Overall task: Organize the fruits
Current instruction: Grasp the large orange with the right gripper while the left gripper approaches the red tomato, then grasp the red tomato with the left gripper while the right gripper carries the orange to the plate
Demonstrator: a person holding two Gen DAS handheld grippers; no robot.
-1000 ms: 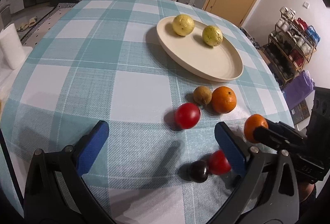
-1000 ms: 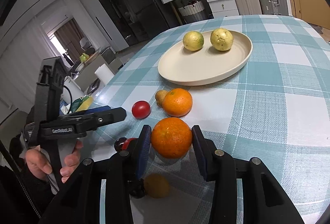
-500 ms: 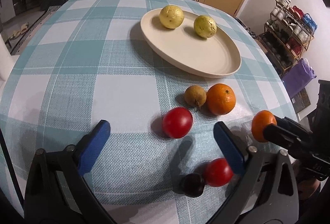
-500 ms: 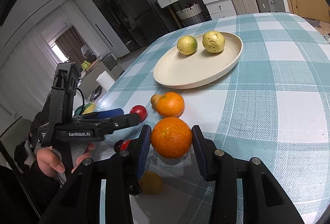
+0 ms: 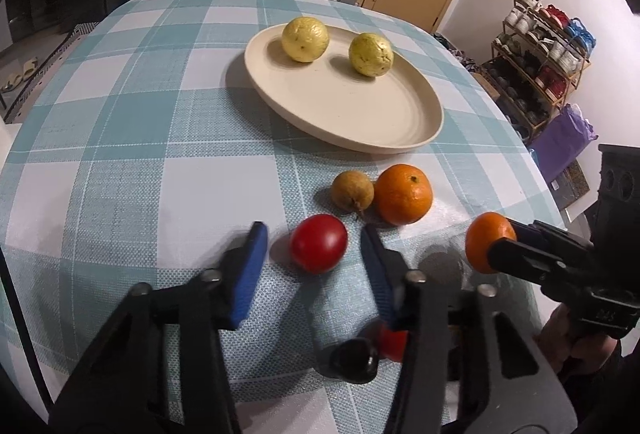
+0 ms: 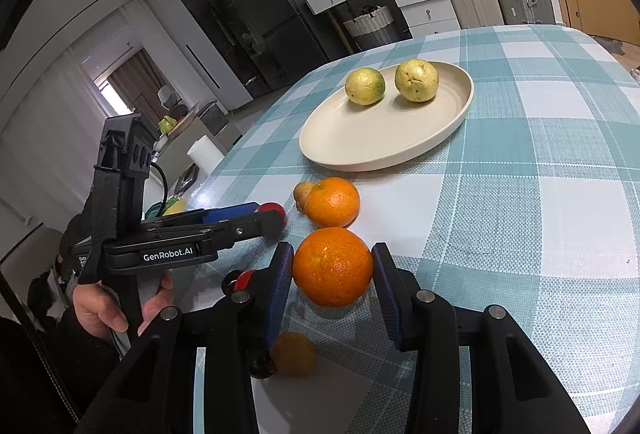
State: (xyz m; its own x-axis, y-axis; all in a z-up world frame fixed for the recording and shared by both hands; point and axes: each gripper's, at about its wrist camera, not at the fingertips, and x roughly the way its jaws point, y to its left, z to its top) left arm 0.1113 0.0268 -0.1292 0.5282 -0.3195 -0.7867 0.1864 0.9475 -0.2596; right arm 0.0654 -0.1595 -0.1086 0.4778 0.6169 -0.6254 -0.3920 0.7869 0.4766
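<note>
right tongs [image 6: 332, 270] clamp an orange [image 6: 333, 266]; left tongs [image 5: 312, 250] gape astride a tomato [image 5: 318, 248].

guavas [image 5: 305, 39] on plate [image 5: 400, 130] | orange [image 5: 403, 194] before plate

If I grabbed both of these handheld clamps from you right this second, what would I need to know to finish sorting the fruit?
Right gripper: shut on a large orange, lifted off the checked tablecloth.
Left gripper: open, its blue pads on either side of the round red tomato, not yet gripping.
Done: two yellow-green guavas lie on the cream oval plate.
Left: the held orange, the red tomato, a second orange, a small brown pear-shaped fruit, another small red fruit and a dark round fruit near the table edge.
</note>
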